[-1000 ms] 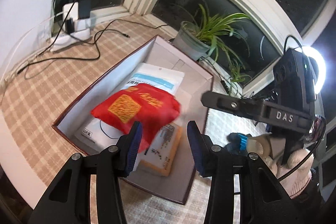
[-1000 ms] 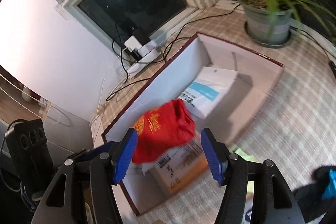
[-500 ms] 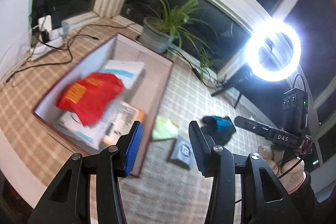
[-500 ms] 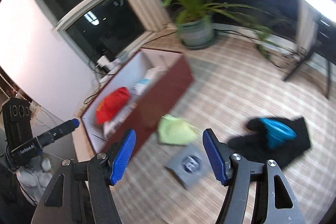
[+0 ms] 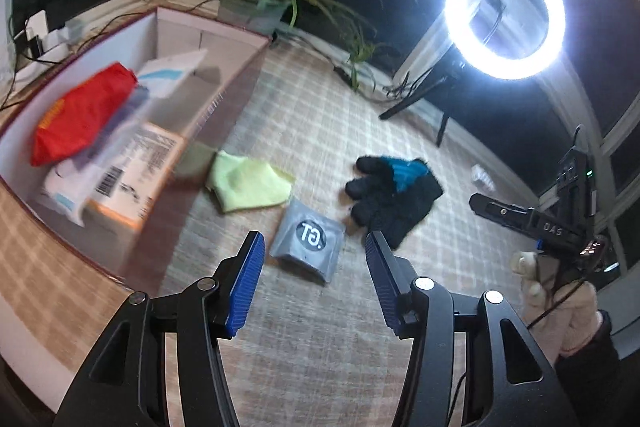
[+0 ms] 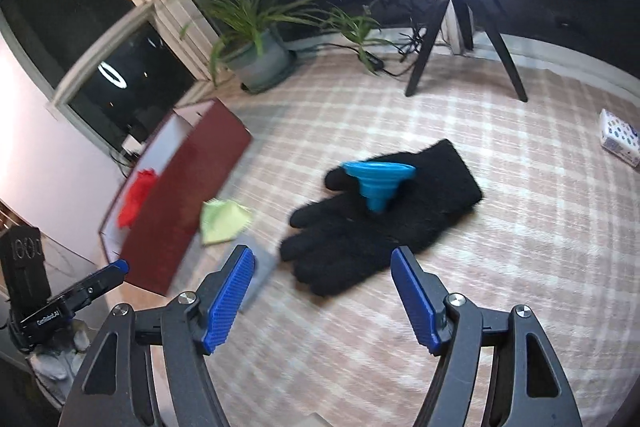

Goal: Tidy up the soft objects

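A: Quick check, where's your next soft item vs. the two grippers?

B: Black glove (image 6: 384, 223) lies on the checked worktop (image 6: 520, 227) straight ahead of your right gripper (image 6: 324, 299), just beyond the tips. Long axis runs diagonal in the right wrist view: cuff up-right, fingers down-left toward you. A blue funnel (image 6: 378, 183) sits on top of it, so it's in the way of a mid-glove grab.

A: And the left one?

B: Your left gripper (image 5: 314, 281) points at the grey pouch (image 5: 308, 239), near its tips, not between them. Yellow-green cloth (image 5: 248, 183) is beyond that, beside the dark-red box (image 5: 152, 211). Glove's off to the right from there, so the right gripper is nearer the glove and the left nearer the pouch.

A: Jaws?

B: Both apart w/ nothing between them; both have just been opening.

A: Anything readable?

B: Pouch has a round dark badge w/ white letters, looks like "GT." seen turned round. "DAS" shows on the right unit in the left view, reversed. "GenRobot.AI" on the left unit in the right view. Red bag (image 5: 80, 115) in the box has yellow print, too blurred to read. The packs under it carry a barcode + small text, unreadable.

A: Plan?

B: My guess: take the glove at the fingers or the cuff, clear of the funnel.
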Tool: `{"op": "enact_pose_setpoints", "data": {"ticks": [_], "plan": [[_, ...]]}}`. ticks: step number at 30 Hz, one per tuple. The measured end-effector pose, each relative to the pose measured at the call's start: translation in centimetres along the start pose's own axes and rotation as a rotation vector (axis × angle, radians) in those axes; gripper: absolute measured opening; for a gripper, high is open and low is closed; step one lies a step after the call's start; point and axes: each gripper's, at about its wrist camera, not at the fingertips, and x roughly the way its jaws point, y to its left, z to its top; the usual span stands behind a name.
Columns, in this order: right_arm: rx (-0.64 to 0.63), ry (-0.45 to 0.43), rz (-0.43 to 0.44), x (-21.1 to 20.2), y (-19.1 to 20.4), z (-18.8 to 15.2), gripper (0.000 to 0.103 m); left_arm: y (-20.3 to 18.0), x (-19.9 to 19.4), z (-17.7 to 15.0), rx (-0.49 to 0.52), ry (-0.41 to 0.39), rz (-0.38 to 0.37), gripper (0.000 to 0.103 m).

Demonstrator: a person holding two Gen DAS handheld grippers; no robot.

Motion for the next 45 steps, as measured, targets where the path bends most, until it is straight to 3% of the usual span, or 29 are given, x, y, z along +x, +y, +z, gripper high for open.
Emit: {"op": "enact_pose_setpoints", "data": {"ticks": [10,21,35,42,45], "plan": [[-0.053,0.057,-0.081,4.6,-1.2,1.0,0.068,-1.2,5.6,-1.1,-0.063,0.013,0.096,0.052],[0.004,0.077,-0.077,9.5,-3.2,3.0,0.068,1.0,9.1,-0.3,-0.174,0.023,0.157,0.052],[-0.066,0.075,-0.117,11.9,-2.7,4.1,0.066,1.4,13.3,1.3,-0.194,0.042,0.318,0.054],[-0.101,0.059,-0.141,12.6,-2.3,4.3,0.064,1.2,14.5,2.5,-0.171,-0.006,0.374,0.054],[-0.115,0.054,-0.15,12.8,-2.3,4.4,0.061,1.0,14.9,2.8,-0.153,-0.02,0.397,0.043]]}}
